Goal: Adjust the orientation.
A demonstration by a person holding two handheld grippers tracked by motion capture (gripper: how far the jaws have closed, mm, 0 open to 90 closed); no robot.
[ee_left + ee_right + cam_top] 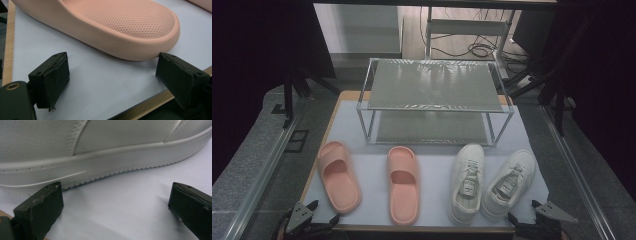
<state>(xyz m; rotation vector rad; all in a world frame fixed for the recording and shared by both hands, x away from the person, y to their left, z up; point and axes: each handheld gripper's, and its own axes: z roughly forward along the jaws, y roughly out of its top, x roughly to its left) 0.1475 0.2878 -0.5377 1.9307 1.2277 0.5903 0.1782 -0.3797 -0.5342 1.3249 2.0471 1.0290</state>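
Two pink slides (338,176) (403,183) lie on the white mat (432,180), left of a pair of white sneakers (467,182) (509,183). My left gripper (324,214) rests at the front edge, just short of the left slide's heel (140,32); its jaws stand wide apart with bare mat between them. At the front right corner my right gripper (524,212) is open too, its jaws close beside the right sneaker's sole (105,167). Neither gripper holds anything.
A two-level shoe rack (434,97) with a metal frame and grey shelves stands at the back of the table, both shelves bare. The wooden table edge (147,102) runs along the front. Cables and stands lie on the floor behind.
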